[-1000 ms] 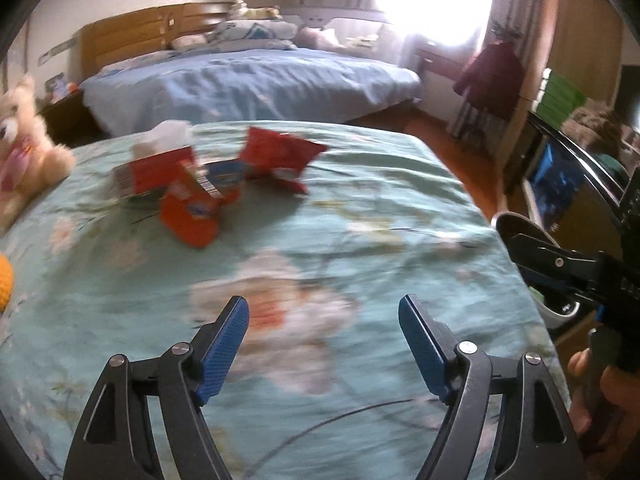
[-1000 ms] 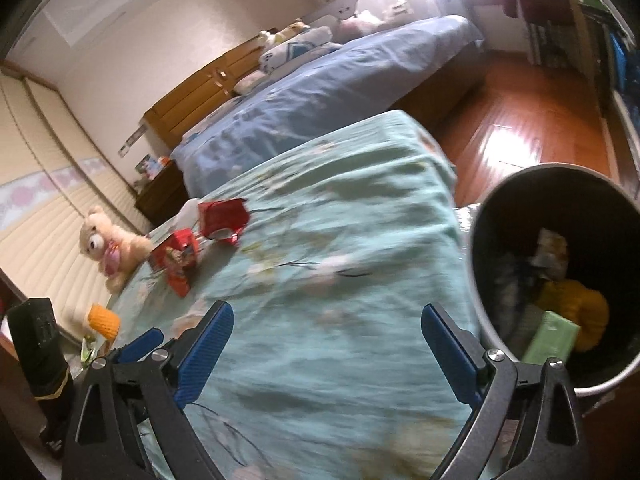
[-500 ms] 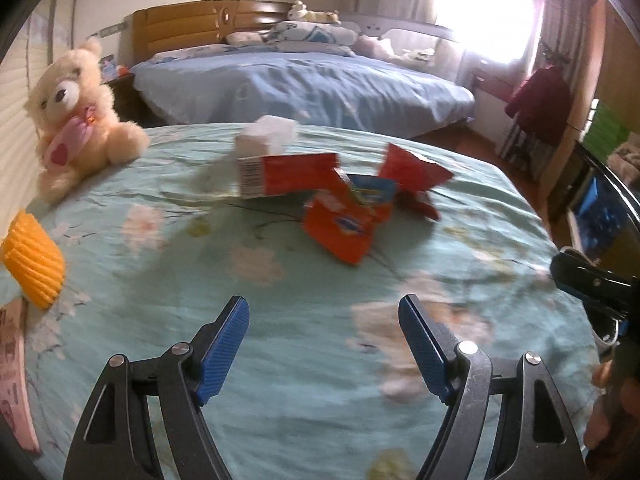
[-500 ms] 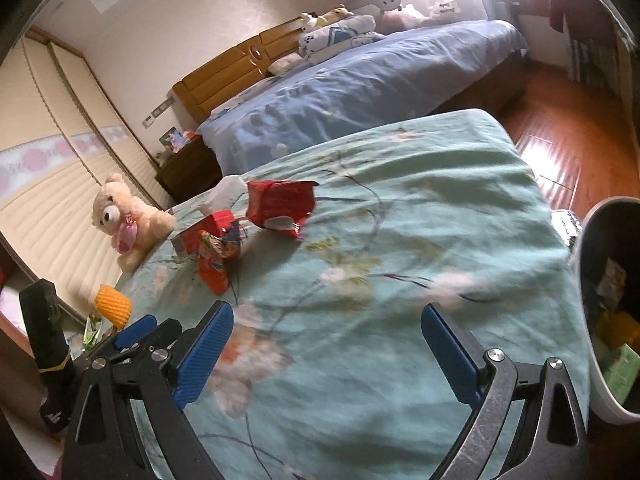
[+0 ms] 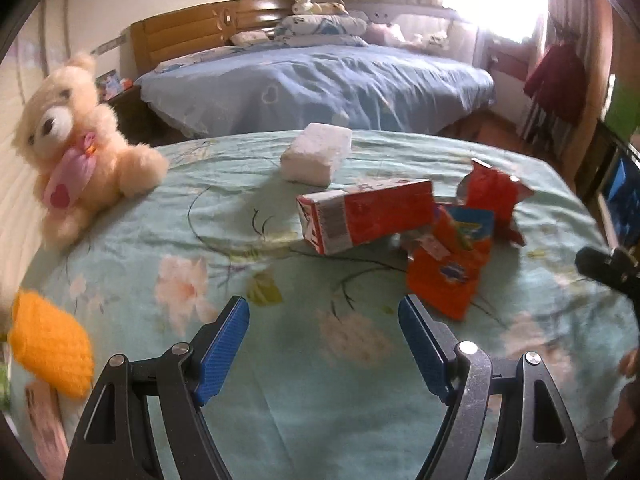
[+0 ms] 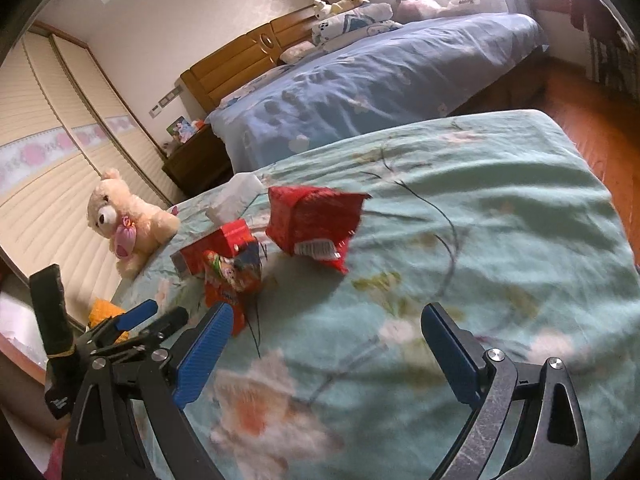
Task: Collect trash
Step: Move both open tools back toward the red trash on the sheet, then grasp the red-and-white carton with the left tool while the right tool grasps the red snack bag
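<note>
While both the left gripper [image 5: 323,346] and right gripper [image 6: 326,354] hung released and empty, the approach step was underway; next, closing on the red carton [image 5: 366,216] mid-bedspread [image 5: 320,420].

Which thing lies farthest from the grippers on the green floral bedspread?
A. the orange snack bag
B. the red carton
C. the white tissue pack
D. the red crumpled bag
C: in the left wrist view the white tissue pack sits near the far edge of the bedspread, behind the red carton, the orange snack bag and the red crumpled bag.
</note>
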Tool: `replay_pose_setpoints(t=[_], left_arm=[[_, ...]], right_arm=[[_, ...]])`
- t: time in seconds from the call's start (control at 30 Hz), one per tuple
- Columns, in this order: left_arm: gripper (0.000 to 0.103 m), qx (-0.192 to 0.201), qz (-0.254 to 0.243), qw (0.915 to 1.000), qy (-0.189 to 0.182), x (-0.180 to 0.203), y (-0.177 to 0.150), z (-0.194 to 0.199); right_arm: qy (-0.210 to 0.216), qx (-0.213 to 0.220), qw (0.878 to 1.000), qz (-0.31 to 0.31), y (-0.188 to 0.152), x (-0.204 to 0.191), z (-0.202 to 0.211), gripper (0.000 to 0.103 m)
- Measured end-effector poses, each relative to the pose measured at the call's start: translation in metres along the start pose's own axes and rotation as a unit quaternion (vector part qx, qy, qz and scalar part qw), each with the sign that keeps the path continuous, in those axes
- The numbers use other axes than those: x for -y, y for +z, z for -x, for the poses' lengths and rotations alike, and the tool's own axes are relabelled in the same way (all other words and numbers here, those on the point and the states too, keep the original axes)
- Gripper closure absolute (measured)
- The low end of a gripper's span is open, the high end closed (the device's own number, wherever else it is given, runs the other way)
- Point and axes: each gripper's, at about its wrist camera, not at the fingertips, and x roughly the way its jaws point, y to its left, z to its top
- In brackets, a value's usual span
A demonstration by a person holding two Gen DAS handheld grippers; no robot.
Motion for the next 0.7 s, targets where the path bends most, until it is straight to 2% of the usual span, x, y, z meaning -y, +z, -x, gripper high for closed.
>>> replay_pose_setpoints(t=[0.23, 0.43, 0.53, 0.6, 0.63, 0.67, 0.7], left_arm=[[0.026, 0.008, -0.062, 0.9975, 0.033, -0.001, 0.02, -0.03], [0.025, 0.04, -0.125, 0.9907, 0.036, 0.008, 0.029, -0.04], [0.025, 0.044, -0.142, 0.9887, 0.019, 0.012, 0.03, -0.046], [0.026, 0.043, -0.151, 0.9875, 0.005, 0.015, 0.03, -0.05], [0.028, 0.042, -0.155, 0.987, 0.0, 0.016, 0.03, -0.052], [0.037, 0.042, -0.16, 0.9862, -0.003, 0.017, 0.029, -0.052], [0.048, 0.04, -0.166, 0.9854, -0.005, 0.021, 0.029, -0.054]], right_arm=[[0.008, -0.006, 1.0, -0.006, 0.021, -0.002, -0.024, 0.007], [0.017, -0.018, 0.999, -0.029, 0.035, 0.004, -0.051, 0.007], [0.02, -0.012, 0.999, -0.038, 0.039, 0.009, -0.057, 0.009], [0.015, -0.01, 0.999, -0.034, 0.042, 0.009, -0.059, 0.021], [0.016, -0.013, 0.999, -0.034, 0.043, 0.009, -0.061, 0.035], [0.019, -0.015, 0.999, -0.035, 0.043, 0.01, -0.062, 0.049], [0.025, -0.019, 0.999, -0.035, 0.044, 0.01, -0.063, 0.055]])
